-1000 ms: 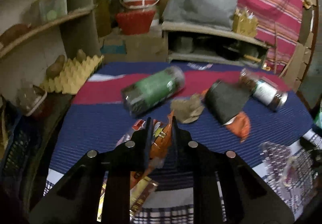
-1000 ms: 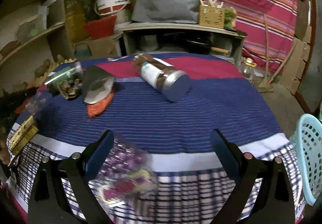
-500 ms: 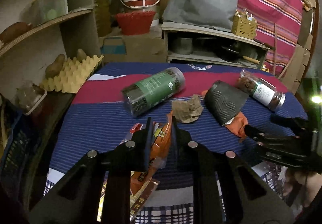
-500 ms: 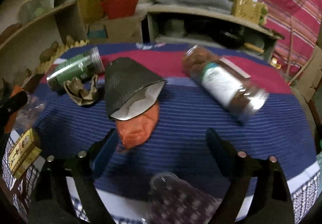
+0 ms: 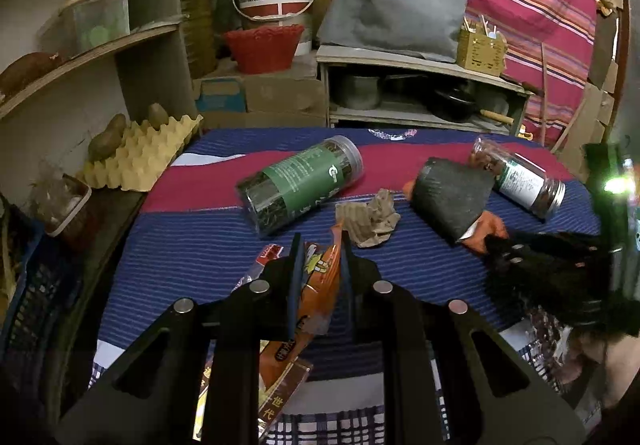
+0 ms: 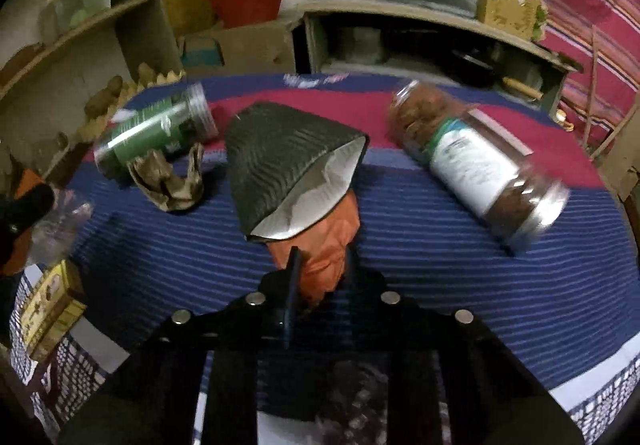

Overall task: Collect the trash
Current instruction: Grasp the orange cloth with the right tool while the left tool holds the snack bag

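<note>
The crumpled orange wrapper (image 6: 320, 265) pokes out from under the black corrugated paper cup (image 6: 288, 161), its length running toward the right gripper (image 6: 322, 257), whose fingers have just closed on it. Left gripper (image 5: 320, 241) pinches an orange snack packet (image 5: 316, 285)

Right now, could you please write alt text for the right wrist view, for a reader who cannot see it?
The right gripper has just closed on an orange wrapper lying on a blue striped tablecloth. Behind it lie a crushed black paper cup, crumpled brown paper and two jars on their sides.
</note>
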Motion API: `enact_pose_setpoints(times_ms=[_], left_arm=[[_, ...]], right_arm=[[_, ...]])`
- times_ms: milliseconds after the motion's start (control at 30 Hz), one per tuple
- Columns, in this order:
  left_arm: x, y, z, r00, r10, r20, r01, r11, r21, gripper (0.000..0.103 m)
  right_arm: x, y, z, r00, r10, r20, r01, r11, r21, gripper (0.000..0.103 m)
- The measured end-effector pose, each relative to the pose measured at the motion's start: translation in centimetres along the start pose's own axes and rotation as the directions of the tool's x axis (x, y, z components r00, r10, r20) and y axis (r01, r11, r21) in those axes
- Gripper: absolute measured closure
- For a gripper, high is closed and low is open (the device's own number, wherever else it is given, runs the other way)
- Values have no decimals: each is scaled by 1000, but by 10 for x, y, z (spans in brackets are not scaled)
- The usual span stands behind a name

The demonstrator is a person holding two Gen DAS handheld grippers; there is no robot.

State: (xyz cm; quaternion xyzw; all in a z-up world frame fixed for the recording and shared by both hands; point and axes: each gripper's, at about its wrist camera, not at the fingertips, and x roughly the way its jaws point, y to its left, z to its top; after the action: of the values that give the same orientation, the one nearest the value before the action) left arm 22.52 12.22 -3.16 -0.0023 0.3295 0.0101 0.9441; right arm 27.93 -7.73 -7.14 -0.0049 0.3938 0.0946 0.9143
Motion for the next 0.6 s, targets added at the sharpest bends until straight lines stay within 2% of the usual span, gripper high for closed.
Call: enact_pose_setpoints(times_ms=[167, 467, 600], left_arm=[[-5, -7, 2, 1000, -5, 18, 5, 1000, 7, 88], [-20, -39, 3, 998, -27, 54, 22, 996, 89, 88], [-26, -53, 1, 997, -34, 67, 26, 992, 123, 88]], right_arm=[[-37, -15, 7, 997, -24, 72, 25, 1000, -14, 82], [-104, -54, 1, 982, -43, 184, 39, 999, 26, 85], [-124, -65, -4, 976, -62, 207, 60, 998, 19, 86]])
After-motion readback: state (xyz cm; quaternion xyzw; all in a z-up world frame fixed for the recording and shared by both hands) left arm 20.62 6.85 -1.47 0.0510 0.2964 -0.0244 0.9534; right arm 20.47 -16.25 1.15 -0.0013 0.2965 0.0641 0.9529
